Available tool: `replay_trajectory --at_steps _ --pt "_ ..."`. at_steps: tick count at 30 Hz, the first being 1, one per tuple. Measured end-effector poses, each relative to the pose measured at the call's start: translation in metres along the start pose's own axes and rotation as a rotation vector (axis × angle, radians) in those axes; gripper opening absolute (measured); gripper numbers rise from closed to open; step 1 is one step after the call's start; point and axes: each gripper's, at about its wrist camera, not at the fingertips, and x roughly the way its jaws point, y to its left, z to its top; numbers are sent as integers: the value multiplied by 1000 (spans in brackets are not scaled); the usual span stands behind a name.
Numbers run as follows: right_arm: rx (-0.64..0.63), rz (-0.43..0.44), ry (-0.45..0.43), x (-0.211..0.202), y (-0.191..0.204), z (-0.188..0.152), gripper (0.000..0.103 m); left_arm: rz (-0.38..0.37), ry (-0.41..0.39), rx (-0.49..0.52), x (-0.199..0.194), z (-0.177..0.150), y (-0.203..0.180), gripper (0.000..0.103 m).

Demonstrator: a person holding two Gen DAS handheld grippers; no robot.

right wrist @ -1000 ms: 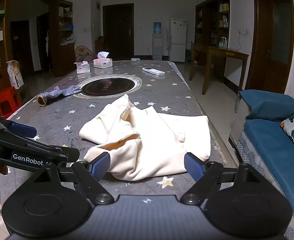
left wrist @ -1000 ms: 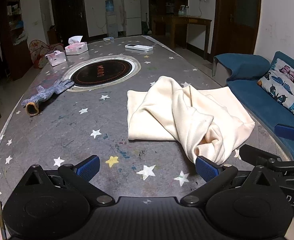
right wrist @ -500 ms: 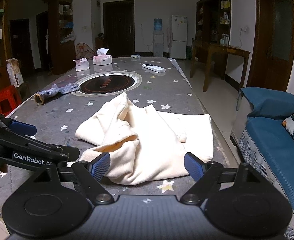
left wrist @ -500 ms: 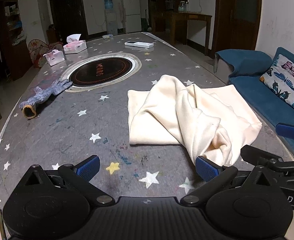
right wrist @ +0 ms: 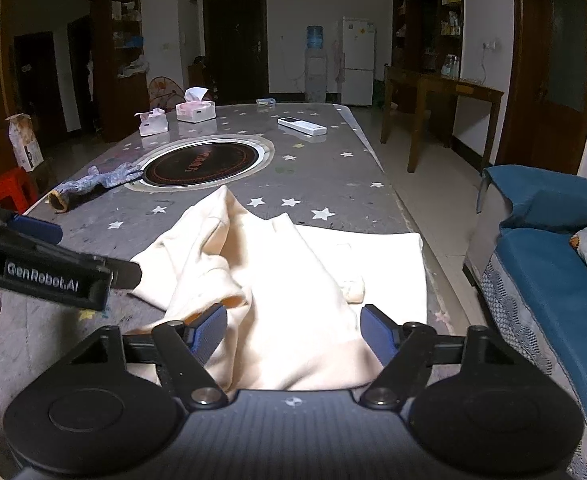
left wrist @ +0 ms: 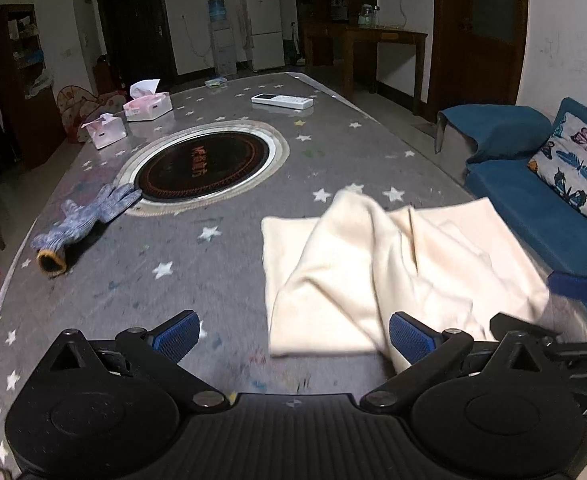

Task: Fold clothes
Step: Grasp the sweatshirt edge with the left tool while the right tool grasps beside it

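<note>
A grey glove (left wrist: 81, 220) lies at the left of the starred table (left wrist: 221, 280), and a rumpled cream garment (left wrist: 373, 264) lies near its right front edge. The left gripper (left wrist: 289, 334) hangs released, its jaws wide with only the garment's near corner between them. The right gripper (right wrist: 293, 330) is closing around a bunched fold, its pads not yet pressing it.

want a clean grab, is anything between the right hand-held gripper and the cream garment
Nothing visible. The cream garment already lies between the closing jaws of the right hand-held gripper, which do not yet press it. The glove and remote lie farther up the table.
</note>
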Motion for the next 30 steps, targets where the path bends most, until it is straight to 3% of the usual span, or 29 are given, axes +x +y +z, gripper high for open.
replay_trajectory --at_steps 5,12,15,19,24,26,27,30 --pt "14 24 18 22 -15 9 56 -31 -16 -10 21 30 -7 99" --pt "4 80 41 54 -26 29 54 -53 -13 -39 62 73 -11 100" --pt "5 112 51 70 -27 38 50 -45 23 -42 84 84 -11 100" --pt "-10 144 76 89 -25 43 42 -96 107 -33 108 85 -10 95" --pt "-24 135 97 101 -25 41 24 -171 177 -53 122 74 0 60" --pt "-29 124 91 101 -25 39 16 -196 201 -64 124 68 5 33" --pt "-31 122 85 100 -25 39 14 -206 201 -70 123 66 8 26" --pt "-36 121 65 94 -23 40 8 -226 178 -96 115 63 18 19"
